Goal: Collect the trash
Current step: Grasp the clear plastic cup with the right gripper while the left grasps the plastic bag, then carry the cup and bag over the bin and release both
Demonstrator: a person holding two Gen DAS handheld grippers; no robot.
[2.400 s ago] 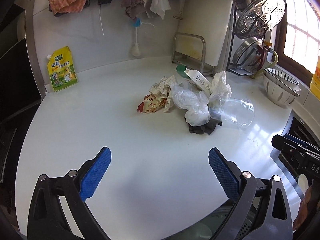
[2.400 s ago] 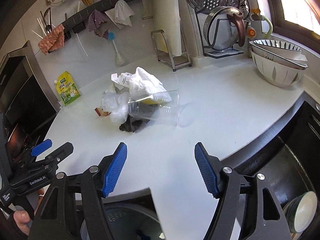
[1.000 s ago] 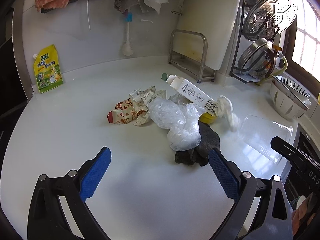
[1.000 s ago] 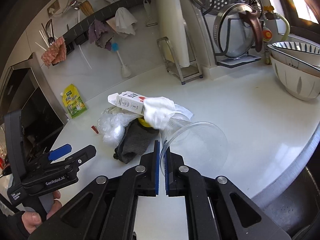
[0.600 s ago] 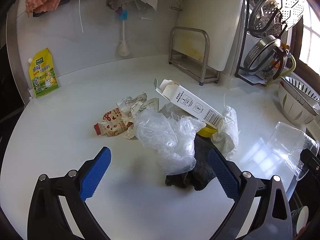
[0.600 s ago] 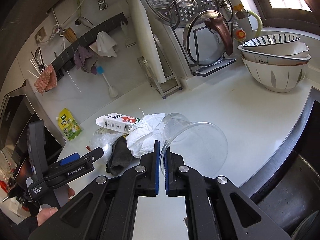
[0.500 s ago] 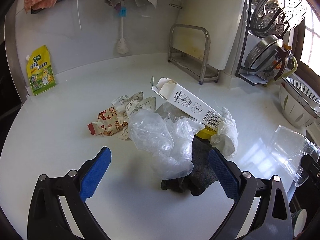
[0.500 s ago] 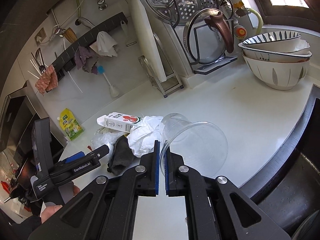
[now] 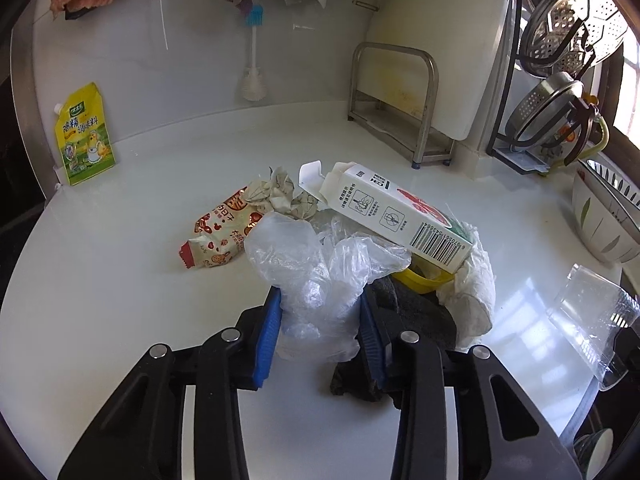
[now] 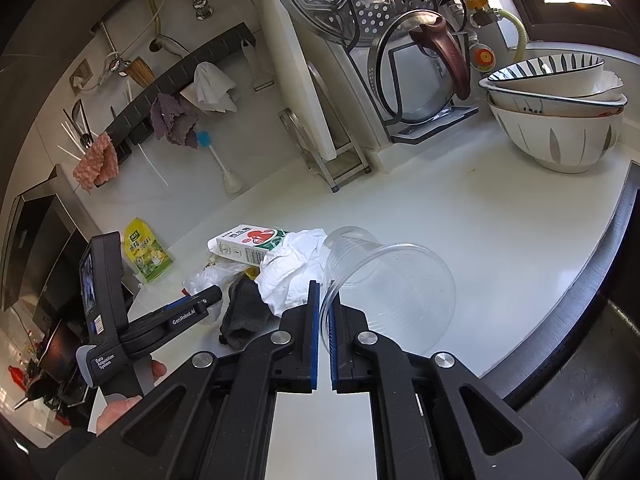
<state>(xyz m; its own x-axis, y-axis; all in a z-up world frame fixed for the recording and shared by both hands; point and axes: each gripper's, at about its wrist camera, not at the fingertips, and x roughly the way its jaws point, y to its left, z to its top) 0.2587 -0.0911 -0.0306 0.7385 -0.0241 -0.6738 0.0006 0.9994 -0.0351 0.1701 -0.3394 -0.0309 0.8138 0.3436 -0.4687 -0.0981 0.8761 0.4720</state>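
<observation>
- White glossy bench (image 9: 120, 280) in a kitchen, tiled wall behind, stacked bowls (image 10: 560, 120) right of the milk carton (image 9: 396, 216).
- Only in the right wrist view: dark sink rim, a hand on the left gripper (image 9: 320, 316).
- Carton on its side atop the trash heap, long axis slanting, open spout toward the wall.
- Left jaws just closing, pinching the crumpled plastic bag (image 9: 316, 272) before the carton.
- Right gripper (image 10: 324, 340) clamped on the clear cup (image 10: 384, 288) rim, right of the carton.

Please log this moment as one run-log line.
left tongs: just closed on plastic bag | right tongs: shut on clear cup rim | rest of trash: on counter
</observation>
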